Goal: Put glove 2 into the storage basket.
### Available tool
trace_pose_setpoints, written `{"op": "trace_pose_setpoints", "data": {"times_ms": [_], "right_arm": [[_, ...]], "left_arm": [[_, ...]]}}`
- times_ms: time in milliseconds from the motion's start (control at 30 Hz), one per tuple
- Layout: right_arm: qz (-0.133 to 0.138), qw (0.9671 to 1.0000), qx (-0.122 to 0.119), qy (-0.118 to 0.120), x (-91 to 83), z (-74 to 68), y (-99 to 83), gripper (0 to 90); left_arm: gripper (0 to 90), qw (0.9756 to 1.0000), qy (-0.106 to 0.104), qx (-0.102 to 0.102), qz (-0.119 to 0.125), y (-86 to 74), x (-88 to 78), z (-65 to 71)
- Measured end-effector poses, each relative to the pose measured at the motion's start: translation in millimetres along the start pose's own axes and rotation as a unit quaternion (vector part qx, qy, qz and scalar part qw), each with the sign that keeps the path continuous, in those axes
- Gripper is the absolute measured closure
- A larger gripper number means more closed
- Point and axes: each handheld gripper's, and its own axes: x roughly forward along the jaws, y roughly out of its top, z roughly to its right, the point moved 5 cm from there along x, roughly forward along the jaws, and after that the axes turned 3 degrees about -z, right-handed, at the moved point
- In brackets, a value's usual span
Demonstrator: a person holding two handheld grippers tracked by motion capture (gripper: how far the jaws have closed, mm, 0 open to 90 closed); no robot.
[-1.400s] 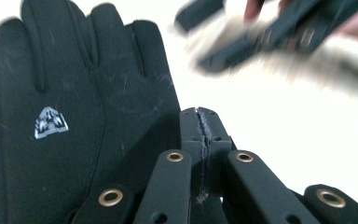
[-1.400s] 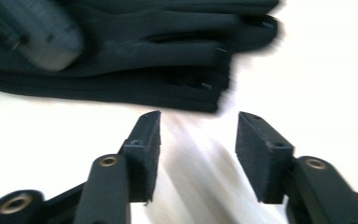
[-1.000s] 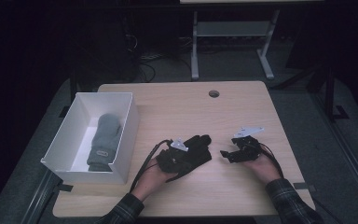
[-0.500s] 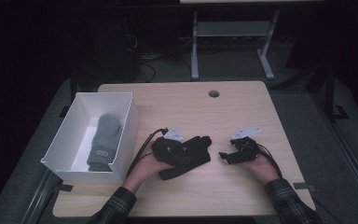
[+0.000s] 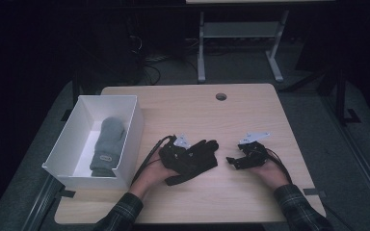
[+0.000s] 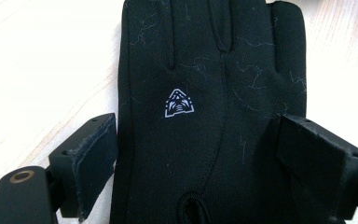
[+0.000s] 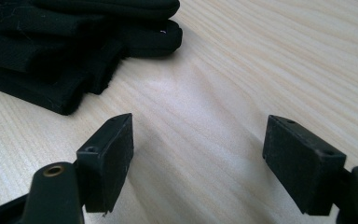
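Between spread left claw (image 6: 196, 154) jaws, black glove (image 6: 205, 107)

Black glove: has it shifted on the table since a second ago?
No. The black glove lies the same distance right of the white box; the open left tool just released it.

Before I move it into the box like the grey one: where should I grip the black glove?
Take the black glove at its cuff end, from the person's side. It lies flat, and the left gripper jaws, just opened, already straddle that end.
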Motion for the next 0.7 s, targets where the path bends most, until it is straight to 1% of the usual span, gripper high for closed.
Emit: {"op": "trace_pose_setpoints", "data": {"times_ms": [33, 67, 100, 167, 200, 233, 267, 300, 333, 400, 433, 500, 533, 567, 600, 700], "right_arm": [[0.001, 1.0000, 0.000, 0.000, 0.1, 0.1, -0.1, 24.4], [0.001, 1.0000, 0.000, 0.000, 0.0, 0.1, -0.1, 24.5], [0.001, 1.0000, 0.000, 0.000, 0.1, 0.1, -0.1, 24.5], [0.002, 1.0000, 0.000, 0.000, 0.1, 0.0, -0.2, 24.5], [0.002, 1.0000, 0.000, 0.001, 0.0, 0.0, -0.3, 24.5], [0.002, 1.0000, 0.000, 0.000, 0.1, 0.0, -0.3, 24.5], [0.003, 1.0000, 0.000, 0.000, 0.1, 0.0, -0.3, 24.5], [0.003, 1.0000, 0.000, 0.000, 0.1, 0.0, -0.3, 24.5], [0.003, 1.0000, 0.000, 0.000, 0.1, 0.1, -0.3, 24.5], [0.004, 1.0000, -0.001, 0.001, 0.1, 0.2, -0.4, 24.6], [0.004, 1.0000, 0.001, 0.001, 0.2, -0.1, -0.5, 24.6], [0.008, 1.0000, -0.003, 0.001, 0.3, 0.4, -1.0, 24.5], [0.011, 0.9999, 0.000, 0.002, 0.5, 0.0, -1.4, 24.2], [0.014, 0.9999, -0.002, 0.002, 0.5, 0.2, -2.0, 23.6], [0.022, 0.9998, -0.003, 0.001, 1.5, 0.4, -2.3, 22.8], [0.026, 0.9997, -0.005, 0.000, 2.0, 0.4, -2.7, 22.3]], "left_arm": [[12.7, 1.0000, -0.001, -0.001, -0.002, -0.5, 0.7, -0.1], [12.7, 0.9999, -0.007, -0.009, -0.003, -1.1, 1.6, -0.5], [12.7, 0.9997, -0.011, -0.021, 0.004, -1.0, 2.9, -0.4], [12.8, 0.9996, -0.016, -0.023, 0.004, -2.0, 3.1, -1.6], [13.4, 0.9997, -0.017, -0.019, 0.002, -2.0, 2.4, -1.2], [16.0, 0.9997, -0.019, -0.016, 0.003, -1.5, 1.8, 0.4], [21.6, 0.9995, -0.031, -0.004, -0.002, -1.3, -0.8, 2.5], [32.0, 0.9991, -0.042, 0.000, -0.002, -0.9, -2.0, 4.9], [41.5, 0.9986, -0.053, 0.000, 0.000, -0.4, -2.9, 8.1], [53.7, 0.9980, -0.063, -0.002, -0.006, 0.3, -4.7, 10.3], [59.0, 0.9979, -0.064, 0.001, -0.009, 0.9, -6.2, 10.5], [63.4, 0.9981, -0.059, 0.003, -0.012, 2.8, -9.3, 11.2], [64.3, 0.9982, -0.058, -0.002, -0.010, 4.4, -11.0, 12.5], [64.9, 0.9983, -0.058, -0.002, -0.012, 6.0, -14.1, 13.2], [65.2, 0.9982, -0.060, -0.001, -0.008, 7.9, -17.1, 14.0], [65.4, 0.9987, -0.050, -0.007, -0.007, 14.9, -29.7, 15.6]]}}
